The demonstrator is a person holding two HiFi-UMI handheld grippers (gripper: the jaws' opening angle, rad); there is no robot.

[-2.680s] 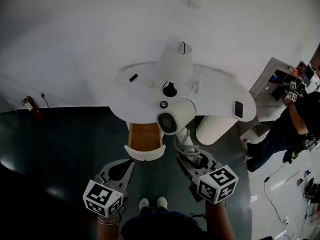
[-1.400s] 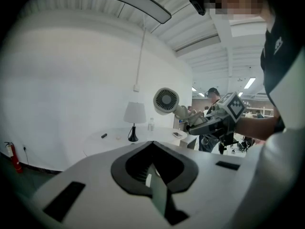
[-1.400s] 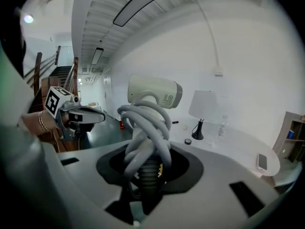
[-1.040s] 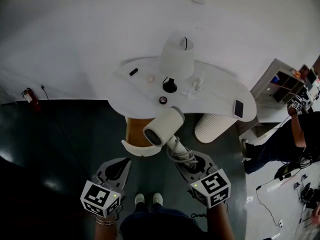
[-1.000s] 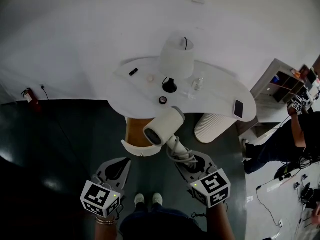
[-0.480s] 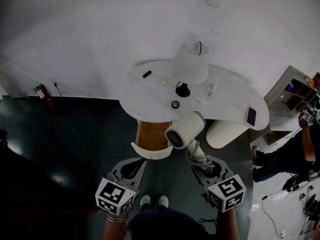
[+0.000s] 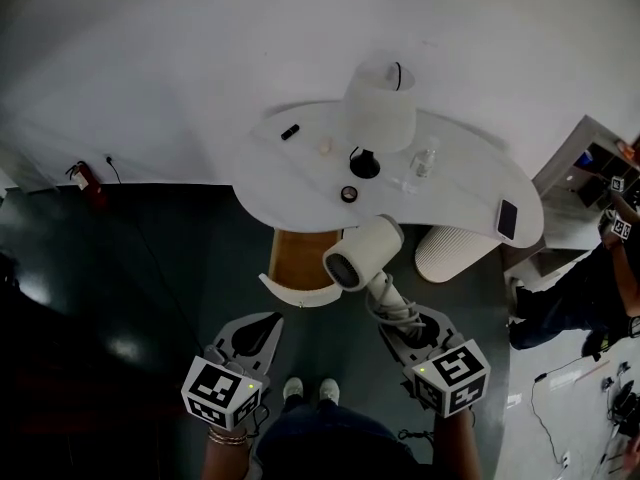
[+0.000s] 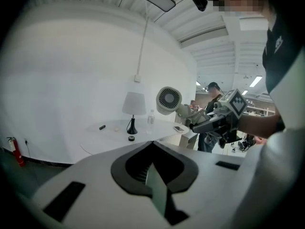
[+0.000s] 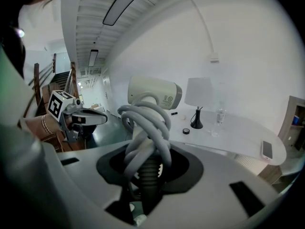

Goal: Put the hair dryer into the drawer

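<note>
The white hair dryer (image 7: pixel 362 251) hangs in the air just right of the open drawer (image 7: pixel 298 258), with its round grille facing me. Its grey cord is wound round the handle (image 7: pixel 392 303). My right gripper (image 7: pixel 400 320) is shut on that handle and holds the dryer upright (image 9: pixel 152 93). The drawer is pulled out from under the white table (image 7: pixel 290 173) and shows a wooden inside behind a curved white front (image 7: pixel 298 296). My left gripper (image 7: pixel 268 318) hovers below the drawer front, shut and empty. In the left gripper view its tips (image 8: pixel 152 143) meet in a point, with the dryer (image 8: pixel 168 99) beyond.
On the table stand a white lamp (image 7: pixel 380 108), a clear bottle (image 7: pixel 425 158), a small black ring (image 7: pixel 348 194) and a phone (image 7: pixel 507 220). A ribbed white cylinder (image 7: pixel 455 250) stands under the table's right side. A person (image 7: pixel 590 288) works by shelving at the right edge.
The head view has shifted. The dryer in my right gripper has drifted slightly right, from over the drawer's right corner to beside it. The left gripper has hardly moved.
</note>
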